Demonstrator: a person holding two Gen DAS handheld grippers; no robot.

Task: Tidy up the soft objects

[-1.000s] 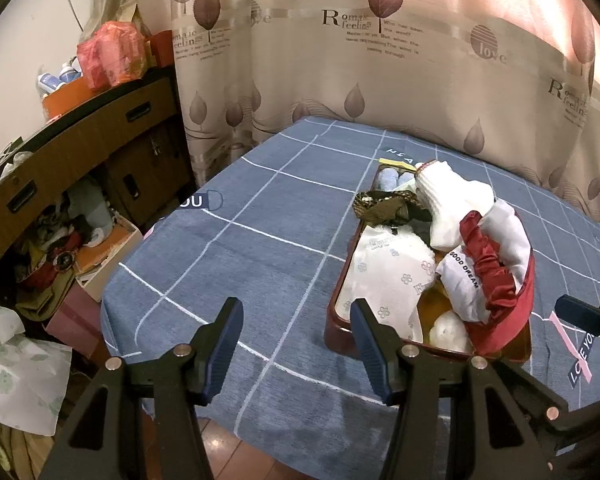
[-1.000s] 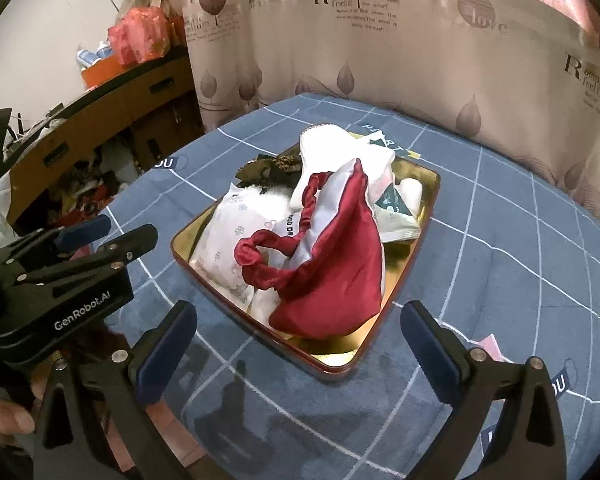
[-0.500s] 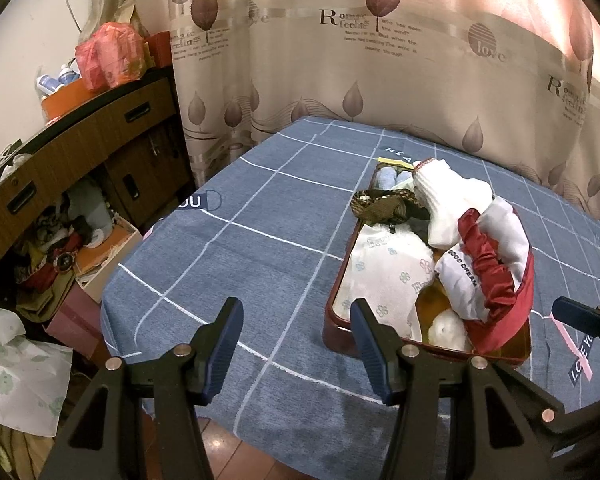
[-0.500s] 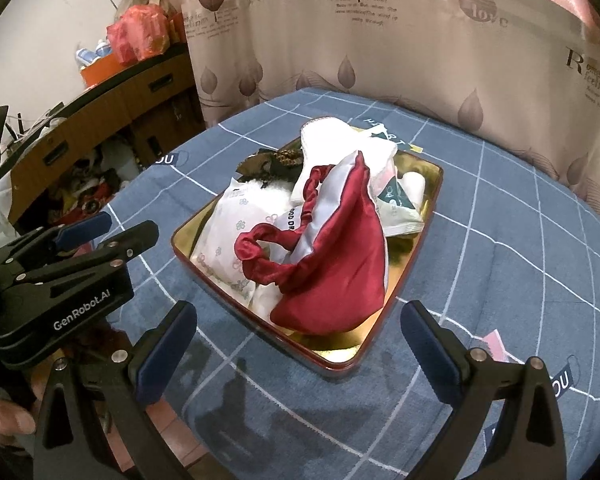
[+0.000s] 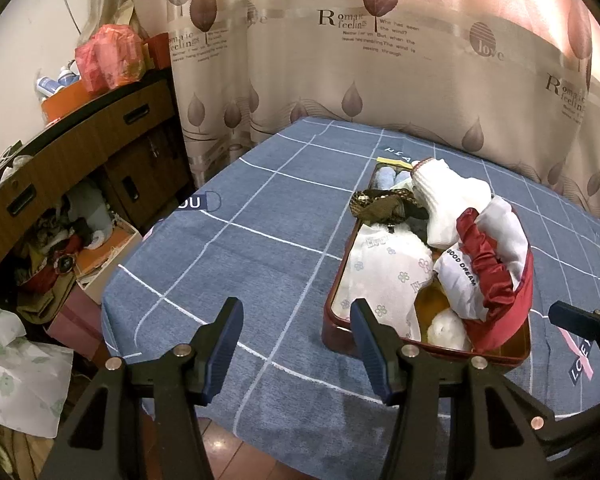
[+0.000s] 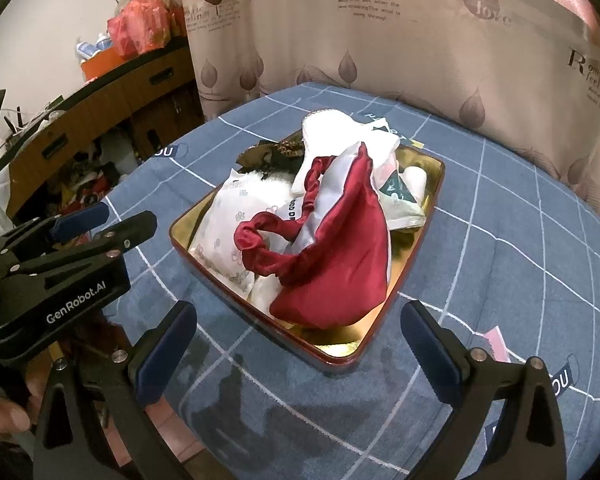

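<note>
A red-rimmed, gold-lined tray point(image 6: 434, 200) point(image 5: 516, 354) sits on the blue grid cloth, piled with soft things: a dark red satin bag point(image 6: 340, 264) point(image 5: 500, 280), a white floral pouch point(image 6: 224, 232) point(image 5: 384, 276), a white glove point(image 5: 448, 196) point(image 6: 332, 132) and a brown patterned cloth point(image 5: 380, 202) point(image 6: 276, 152). My left gripper point(image 5: 296, 340) is open and empty, left of the tray's near corner. My right gripper point(image 6: 300, 348) is open and empty, just in front of the tray. The left gripper also shows at the left of the right wrist view point(image 6: 100, 224).
A leaf-print curtain point(image 5: 380, 60) hangs behind the table. A wooden cabinet point(image 5: 80, 152) with clutter stands at the left, with boxes and bags on the floor below. The table's near edge point(image 5: 228, 428) drops to the floor.
Both grippers have drifted slightly; the tray looks a little nearer and more centred in the right wrist view. Nothing was taken or let go.
</note>
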